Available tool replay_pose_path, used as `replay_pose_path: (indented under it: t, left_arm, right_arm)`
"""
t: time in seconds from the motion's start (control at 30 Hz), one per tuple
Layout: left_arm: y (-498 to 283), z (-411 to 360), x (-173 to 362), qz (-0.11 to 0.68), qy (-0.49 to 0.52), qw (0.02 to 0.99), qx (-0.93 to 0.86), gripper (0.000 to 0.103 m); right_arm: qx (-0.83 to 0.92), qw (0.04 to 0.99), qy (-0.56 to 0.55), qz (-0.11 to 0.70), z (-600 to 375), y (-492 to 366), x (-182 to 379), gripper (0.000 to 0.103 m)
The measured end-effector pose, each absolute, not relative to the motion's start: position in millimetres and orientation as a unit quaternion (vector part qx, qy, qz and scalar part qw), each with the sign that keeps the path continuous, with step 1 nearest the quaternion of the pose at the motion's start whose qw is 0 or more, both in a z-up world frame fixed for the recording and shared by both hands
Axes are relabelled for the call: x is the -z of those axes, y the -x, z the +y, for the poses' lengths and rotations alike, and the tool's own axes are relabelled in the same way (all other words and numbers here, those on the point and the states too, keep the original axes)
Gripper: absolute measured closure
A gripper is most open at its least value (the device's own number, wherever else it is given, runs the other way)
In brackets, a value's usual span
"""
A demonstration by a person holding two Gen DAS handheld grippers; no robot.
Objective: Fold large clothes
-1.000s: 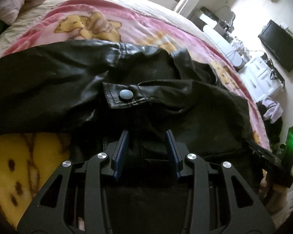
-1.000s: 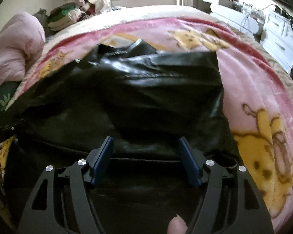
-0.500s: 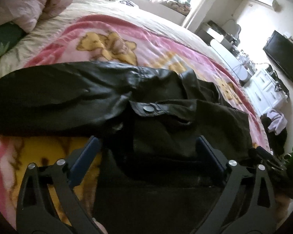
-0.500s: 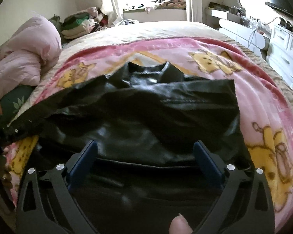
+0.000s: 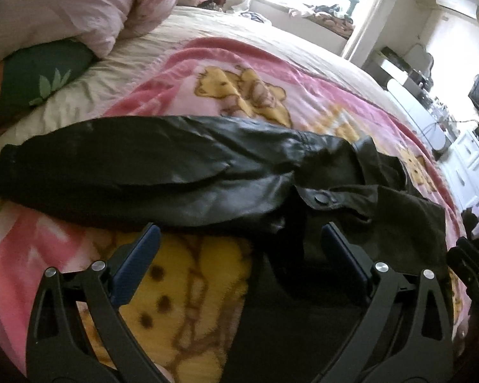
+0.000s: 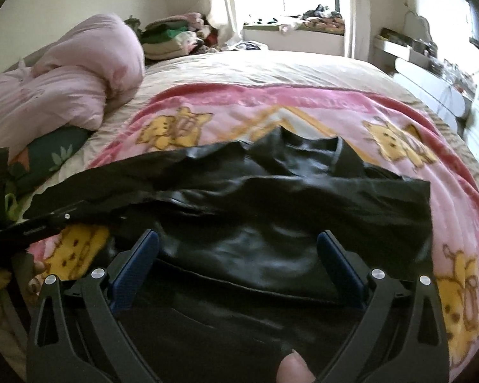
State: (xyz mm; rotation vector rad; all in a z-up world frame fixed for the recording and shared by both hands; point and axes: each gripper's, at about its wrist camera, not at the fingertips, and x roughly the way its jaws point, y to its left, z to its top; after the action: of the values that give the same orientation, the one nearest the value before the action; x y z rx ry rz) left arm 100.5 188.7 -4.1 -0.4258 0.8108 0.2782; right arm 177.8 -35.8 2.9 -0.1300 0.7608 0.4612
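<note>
We see left tongs [image 5: 238, 249] and right tongs [image 6: 238, 249] now spread wide, empty, backed off; black leather jacket [image 6: 271, 210] released ahead on bear-print blanket [image 5: 188, 290]; left-side sleeve [image 5: 127, 172] unfolded.

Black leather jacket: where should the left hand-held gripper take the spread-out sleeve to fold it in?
Probably the cuff end of the sleeve, approached from the near edge. It lies flat and extended on the pink blanket, away from the jacket body, so a thin edge is exposed there.
</note>
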Motion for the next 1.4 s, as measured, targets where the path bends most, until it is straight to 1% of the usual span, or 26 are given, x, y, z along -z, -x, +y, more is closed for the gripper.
replay_pose_path:
  t: [0.13,0.6,1.4]
  left_arm:
    - [-96.0,197.8,-0.7,0.388,0.194,0.887,-0.158,0.009]
    - [-76.9,247.2,-6.9,0.37,0.223,0.876,-0.214,0.009]
    - [-37.6,342.7,6.7,0.35,0.311,0.829,-0.307,0.009]
  right_arm:
    - [-0.237,0.9,0.074,0.36,-14.0,-175.7,-8.1,0.004]
    - [-0.273,0.892,0.104,0.346,46.1,-172.8,-11.4,0.004]
    - [-0.355,0.854,0.127,0.358,145.2,-166.9,3.3,0.004]
